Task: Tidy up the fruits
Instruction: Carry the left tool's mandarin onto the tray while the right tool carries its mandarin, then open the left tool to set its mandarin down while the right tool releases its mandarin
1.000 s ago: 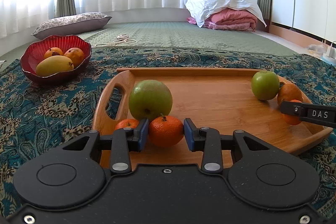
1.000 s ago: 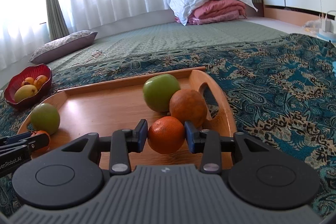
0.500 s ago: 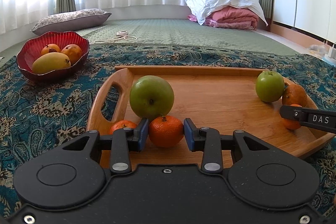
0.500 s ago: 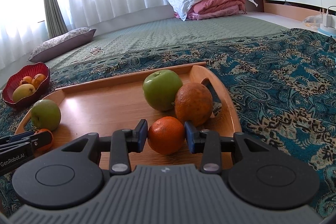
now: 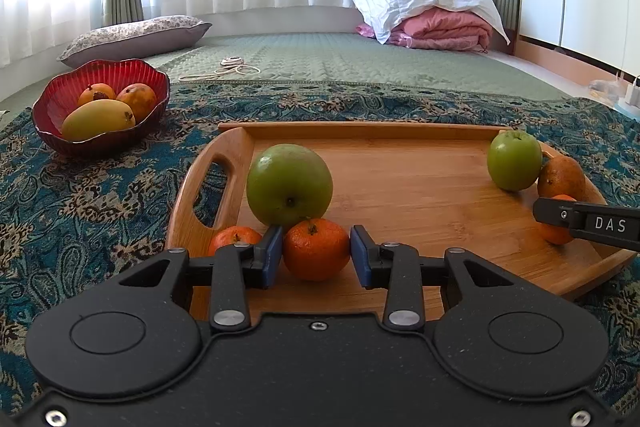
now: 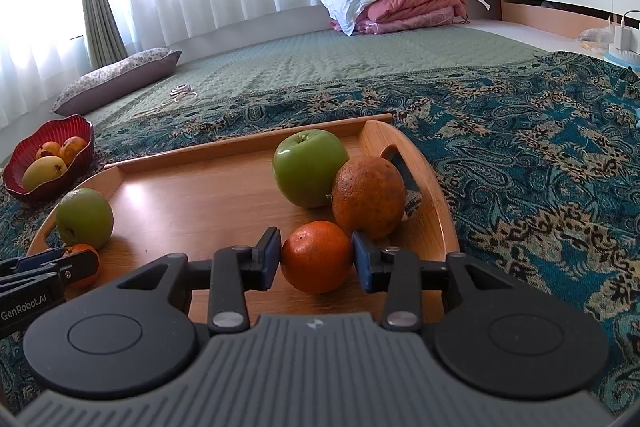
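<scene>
A wooden tray [image 5: 420, 187] lies on the patterned cloth. My left gripper [image 5: 316, 255] is shut on a small tangerine [image 5: 316, 249] at the tray's left end, in front of a big green apple [image 5: 289, 185] and beside a second small orange fruit [image 5: 234, 237]. My right gripper [image 6: 316, 259] is shut on another tangerine [image 6: 316, 257] at the tray's right end, in front of a green apple [image 6: 310, 167] and a brownish orange [image 6: 368, 197]. Both tangerines sit low over the tray floor.
A red bowl [image 5: 100, 99] with a mango and two orange fruits stands left of the tray. The right gripper shows in the left wrist view [image 5: 588, 223]. Behind lie a green quilted mat, a pillow [image 5: 132, 35] and folded bedding [image 5: 432, 11].
Both wrist views have tilted and shifted a little, so the bowl and tray sit differently in frame. Both grippers keep their hold on their tangerines.
</scene>
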Demonstrator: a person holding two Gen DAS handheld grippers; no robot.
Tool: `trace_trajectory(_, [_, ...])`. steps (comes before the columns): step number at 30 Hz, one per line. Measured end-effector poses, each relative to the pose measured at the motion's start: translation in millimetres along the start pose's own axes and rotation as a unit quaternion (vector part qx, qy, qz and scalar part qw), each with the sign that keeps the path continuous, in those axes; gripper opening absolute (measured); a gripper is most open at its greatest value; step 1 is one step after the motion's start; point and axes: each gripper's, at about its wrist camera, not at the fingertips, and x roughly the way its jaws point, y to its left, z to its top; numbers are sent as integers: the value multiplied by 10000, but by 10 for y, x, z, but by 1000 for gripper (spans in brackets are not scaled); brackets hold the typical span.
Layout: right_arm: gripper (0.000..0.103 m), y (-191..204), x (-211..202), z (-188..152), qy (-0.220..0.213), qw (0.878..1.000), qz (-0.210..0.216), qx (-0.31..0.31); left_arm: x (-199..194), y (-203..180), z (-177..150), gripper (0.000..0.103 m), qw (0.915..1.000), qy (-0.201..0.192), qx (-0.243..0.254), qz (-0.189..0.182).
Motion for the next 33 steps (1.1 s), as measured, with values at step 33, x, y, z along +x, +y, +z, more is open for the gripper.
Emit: trace_trajectory(33, [81, 98, -367, -150, -80, 9990, 8, -433, -398, -40, -173, 71, 9997, 135, 22, -181])
